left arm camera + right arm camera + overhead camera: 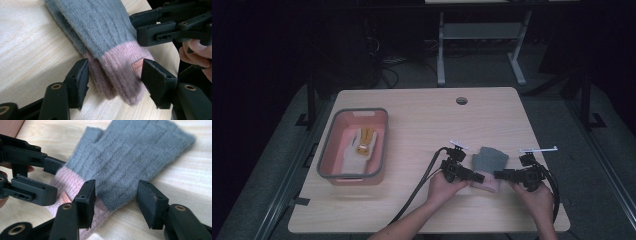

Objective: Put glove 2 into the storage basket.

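**Closing in on the pink cuff of a knit glove**

Working left to right across the table (pixel 412 107). At far left sits a pink bin (pixel 353 146) with a grey rim, holding a pale glove with a yellow-orange patch (pixel 364 141); well apart from the work in hand.

Centre-right, near the person's edge: a grey knit glove (pixel 490 159), fingerless by the look of it, lying flat on the wood, its pink ribbed cuff (pixel 117 70) towards the person. A small orange label (pixel 136 67) is sewn at the cuff edge.

Left gripper (pixel 472 175): jaws apart, straddling the cuff. In its own view the pads stand on either side of the pink band, the right one close against the label; I cannot say for sure whether it touches the wool. Not clamped; nothing held.

Right gripper (pixel 500 175): jaws likewise spread, unclenched, hovering over the glove's edge where grey meets pink (pixel 113 195). Nothing is pinched.

Handling, as I judge it:
- Light, limp, fuzzy. It will sag and fold from any single pinch point, not lift flat.
- Not fragile, but loose knit can snag on a pad corner.
- Grips well; the fibre is not slippery against rubber pads.
- Best hold: the ribbed cuff, the densest part. One gripper at each cuff corner should keep it spread.
- Pads must reach down to the table to catch both layers.
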Demonstrator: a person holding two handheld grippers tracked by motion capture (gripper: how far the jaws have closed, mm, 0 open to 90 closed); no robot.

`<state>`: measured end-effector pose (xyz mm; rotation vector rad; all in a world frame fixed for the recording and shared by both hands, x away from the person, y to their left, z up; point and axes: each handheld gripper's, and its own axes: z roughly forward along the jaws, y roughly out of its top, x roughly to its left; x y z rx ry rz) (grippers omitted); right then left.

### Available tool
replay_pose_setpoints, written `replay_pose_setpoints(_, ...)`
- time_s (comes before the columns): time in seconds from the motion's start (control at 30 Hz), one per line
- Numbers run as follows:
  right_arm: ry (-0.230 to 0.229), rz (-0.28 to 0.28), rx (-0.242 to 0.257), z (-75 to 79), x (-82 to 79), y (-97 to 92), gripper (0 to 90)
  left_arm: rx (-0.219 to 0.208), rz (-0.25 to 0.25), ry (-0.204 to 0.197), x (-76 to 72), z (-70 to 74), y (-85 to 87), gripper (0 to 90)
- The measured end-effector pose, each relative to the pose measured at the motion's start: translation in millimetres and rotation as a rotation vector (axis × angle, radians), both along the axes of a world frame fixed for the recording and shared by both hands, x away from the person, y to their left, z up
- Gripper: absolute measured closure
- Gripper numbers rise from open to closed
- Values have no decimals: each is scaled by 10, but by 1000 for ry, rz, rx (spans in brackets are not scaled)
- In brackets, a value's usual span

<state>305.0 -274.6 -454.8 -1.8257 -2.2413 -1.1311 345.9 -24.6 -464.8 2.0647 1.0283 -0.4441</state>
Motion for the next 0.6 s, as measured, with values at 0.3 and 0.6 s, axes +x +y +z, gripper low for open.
replay_pose_setpoints(0.3,41,-26,49,-72,3,-30,445,20,1,-9,9,-14,-7,442)
replay_pose_setpoints(0.6,41,-45,101,-121,-8,-25,500,29,-1,-21,5,-16,-14,473)
